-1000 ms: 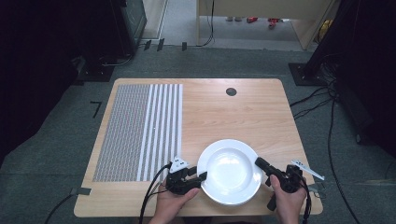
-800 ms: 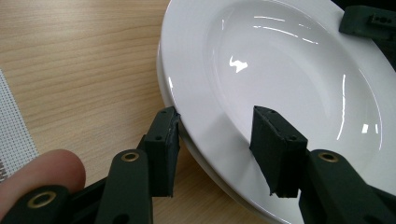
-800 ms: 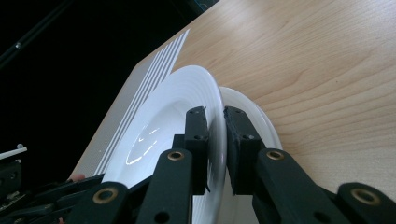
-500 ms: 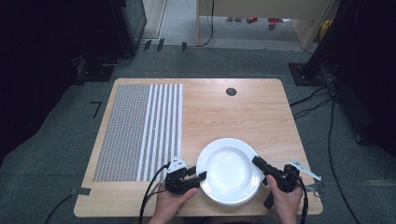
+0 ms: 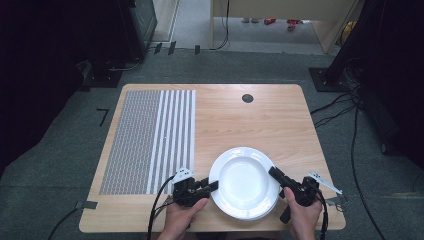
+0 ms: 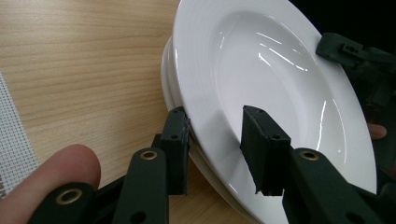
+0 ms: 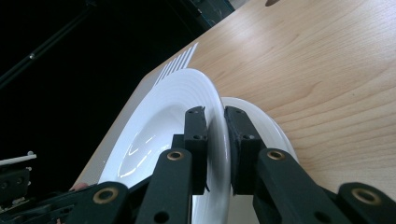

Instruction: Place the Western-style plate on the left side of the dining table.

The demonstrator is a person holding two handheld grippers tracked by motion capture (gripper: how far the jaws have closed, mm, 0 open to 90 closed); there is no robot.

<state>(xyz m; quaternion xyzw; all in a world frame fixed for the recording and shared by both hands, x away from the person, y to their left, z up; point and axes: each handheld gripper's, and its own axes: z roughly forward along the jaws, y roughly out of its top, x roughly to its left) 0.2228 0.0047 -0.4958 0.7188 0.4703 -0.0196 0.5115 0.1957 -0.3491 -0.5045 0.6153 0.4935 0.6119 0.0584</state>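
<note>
A white deep plate lies on top of another white plate near the table's front edge. My right gripper is shut on the top plate's right rim. Its pads clamp that rim, and the top plate tilts up off the lower plate. My left gripper straddles the left rim and its jaws have just been closing. The rim runs between the pads with a gap still showing. One jaw sits under the top plate, above the lower plate.
A grey mesh mat with white stripes covers the left part of the wooden table. A round black cable hole sits near the far edge. Cables trail off the table's front and across the floor at the right.
The left gripper's jaws have drawn closer together around the plate's left rim. The plate has lifted a little in the right gripper's hold. Both hands have stayed almost where they were.
</note>
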